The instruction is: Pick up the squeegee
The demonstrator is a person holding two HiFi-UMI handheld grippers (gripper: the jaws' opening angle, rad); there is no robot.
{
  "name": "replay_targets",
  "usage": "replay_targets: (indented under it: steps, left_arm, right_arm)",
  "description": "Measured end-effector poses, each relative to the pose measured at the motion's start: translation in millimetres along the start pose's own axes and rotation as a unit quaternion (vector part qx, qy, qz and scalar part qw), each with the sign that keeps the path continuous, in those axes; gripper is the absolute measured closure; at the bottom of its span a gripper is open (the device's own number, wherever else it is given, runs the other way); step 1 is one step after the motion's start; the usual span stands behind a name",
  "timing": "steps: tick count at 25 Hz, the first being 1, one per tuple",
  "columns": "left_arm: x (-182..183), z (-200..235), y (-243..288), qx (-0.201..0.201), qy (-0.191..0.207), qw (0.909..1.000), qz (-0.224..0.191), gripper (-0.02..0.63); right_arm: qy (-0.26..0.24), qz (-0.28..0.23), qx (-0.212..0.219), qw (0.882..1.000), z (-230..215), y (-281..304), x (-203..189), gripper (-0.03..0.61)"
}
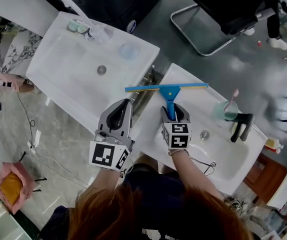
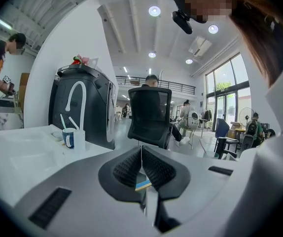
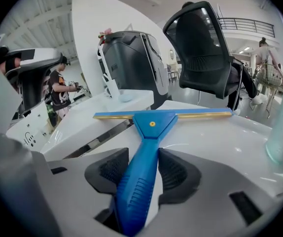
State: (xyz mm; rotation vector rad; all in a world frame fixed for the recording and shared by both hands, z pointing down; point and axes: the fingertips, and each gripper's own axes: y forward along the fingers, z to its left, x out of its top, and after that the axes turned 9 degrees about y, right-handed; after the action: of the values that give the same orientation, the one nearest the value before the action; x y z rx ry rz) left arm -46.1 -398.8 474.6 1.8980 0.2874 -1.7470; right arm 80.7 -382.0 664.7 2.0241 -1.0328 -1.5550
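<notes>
Risks first. The right gripper (image 3: pixel 146 174) is clamped on the squeegee (image 3: pixel 151 132). Both pads press the sides of the blue handle, and the grip sits low on it, toward the butt end. We judge three things could go wrong:

- The long blade sticks out far ahead of the jaws, so its weight could droop or twist the tool in the pads on the lift. The handle tapers and looks like smooth plastic, so it may slide.
- The blade's left end overhangs the gap between the right basin (image 1: pixel 243 154) and the left basin (image 1: pixel 73 64). It could catch on an edge if it gets dragged instead of raised.
- A swing to the right could knock the cup (image 1: pixel 227 111) with a toothbrush in it, or the black faucet (image 1: pixel 241 125). Both stand near, on the same basin.

Where it is: the squeegee (image 1: pixel 168 90) lies flat on the near-left rim of the right basin. The blade runs crosswise at the far side and the handle points back at the person. It is not yet lifted as far as we can tell.

Pose: the right gripper (image 1: pixel 174 111) reaches forward and tilts down, in line with the handle. The left gripper (image 1: pixel 126 104) is just beside it on the left, held roughly level over the gap and touching nothing. In the left gripper view its jaws (image 2: pixel 141 164) are pressed together with nothing between them.
</notes>
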Motion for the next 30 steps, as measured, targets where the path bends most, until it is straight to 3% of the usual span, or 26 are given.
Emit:
replay_targets:
  steps: [5, 12, 21, 30]
  left_arm:
    - [0.7, 2.9, -2.9, 0.005, 0.001, 1.0, -0.001, 0.591]
    - [6.3, 3.0, -7.5, 0.015, 0.003, 0.9999, -0.006, 0.591]
    - [26.3, -4.0, -16.6, 0.02, 0.007, 0.9994, -0.025, 0.591]
    - [58.5, -9.9, -33.4, 0.033, 0.018, 0.998, -0.051, 0.591]
  right_arm:
    - [0.011, -0.011, 0.011, 1.0, -6.0, -1.7, -0.5, 0.419]
    - [0.005, -0.034, 0.024, 0.999, -8.7, -12.5, 10.3, 0.42]
    - [-0.021, -0.121, 0.016, 0.992, -16.8, -53.3, 81.1, 0.42]
    - [-0.023, -0.238, 0.023, 0.971, -18.4, -145.0, 152.3, 0.42]
